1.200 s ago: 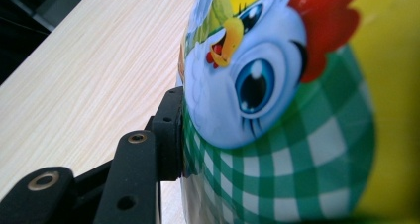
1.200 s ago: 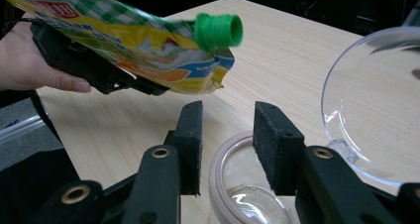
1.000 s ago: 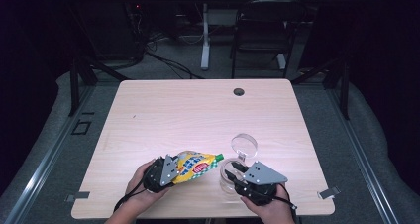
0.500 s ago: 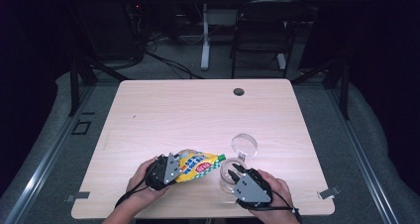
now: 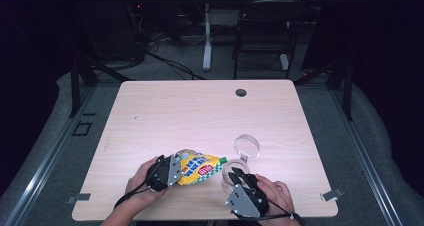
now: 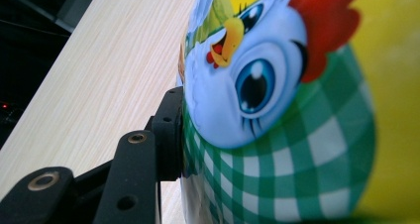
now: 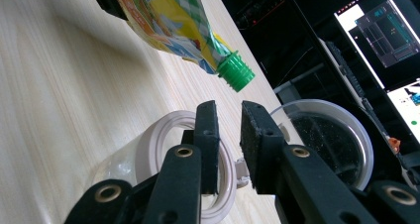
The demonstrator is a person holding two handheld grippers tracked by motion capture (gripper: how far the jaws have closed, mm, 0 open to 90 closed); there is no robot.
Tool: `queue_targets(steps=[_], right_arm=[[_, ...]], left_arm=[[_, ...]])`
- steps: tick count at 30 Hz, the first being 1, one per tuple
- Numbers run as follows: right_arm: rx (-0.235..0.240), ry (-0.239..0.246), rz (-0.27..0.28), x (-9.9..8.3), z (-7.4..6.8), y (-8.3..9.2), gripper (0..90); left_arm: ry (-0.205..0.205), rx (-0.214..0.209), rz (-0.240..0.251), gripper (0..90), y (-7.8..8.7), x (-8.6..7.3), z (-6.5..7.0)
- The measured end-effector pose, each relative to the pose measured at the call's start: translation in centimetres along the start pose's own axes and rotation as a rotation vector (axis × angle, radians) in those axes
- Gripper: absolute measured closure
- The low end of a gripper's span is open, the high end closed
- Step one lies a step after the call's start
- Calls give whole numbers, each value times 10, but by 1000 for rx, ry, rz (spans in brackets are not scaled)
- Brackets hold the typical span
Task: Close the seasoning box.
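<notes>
Pouch [image 5: 197, 167] first: a soft, bulging refill pack printed in bright yellow, with a cartoon chicken on it, pale blue face, big blue eye, orange beak and red comb, above a green-and-white checked band. A ribbed green screw cap [image 7: 236, 72] closes its spout, which points towards the right hand's side. It lies near the front edge of the pale wooden table [image 5: 200, 111], its wide end clamped in the left gripper [image 5: 176, 169], whose black pad presses into the checked print in the left gripper view. Just beyond the cap stands a clear jar [image 5: 231, 175] with a white rim, its round transparent lid [image 5: 247, 147] flipped back on a hinge. The right gripper [image 5: 236, 174] is over the jar's rim; its jaws have just been closing and now stand a narrow gap apart with nothing gripped between the pads, the green cap a little ahead of them and apart.
</notes>
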State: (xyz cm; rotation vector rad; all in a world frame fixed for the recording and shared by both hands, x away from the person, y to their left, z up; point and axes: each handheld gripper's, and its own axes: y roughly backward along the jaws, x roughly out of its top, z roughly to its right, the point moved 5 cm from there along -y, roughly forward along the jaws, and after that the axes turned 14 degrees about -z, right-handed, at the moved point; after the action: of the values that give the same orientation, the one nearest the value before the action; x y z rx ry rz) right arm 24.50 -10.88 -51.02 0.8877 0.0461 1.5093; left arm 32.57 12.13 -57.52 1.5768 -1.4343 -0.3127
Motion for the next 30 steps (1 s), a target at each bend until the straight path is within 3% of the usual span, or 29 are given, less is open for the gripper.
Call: queue_targets(steps=[8,16,30], right_arm=[[-26,32,13,2,-8,-1,774],[-10,49,12,3,-14,-4,773],[-29,110,10,3,-25,-7,867]], left_arm=[[-47,40,-20,555,-1,2,2],[-81,65,-32,555,-2,6,4],[-132,101,-52,555,-4,11,10]])
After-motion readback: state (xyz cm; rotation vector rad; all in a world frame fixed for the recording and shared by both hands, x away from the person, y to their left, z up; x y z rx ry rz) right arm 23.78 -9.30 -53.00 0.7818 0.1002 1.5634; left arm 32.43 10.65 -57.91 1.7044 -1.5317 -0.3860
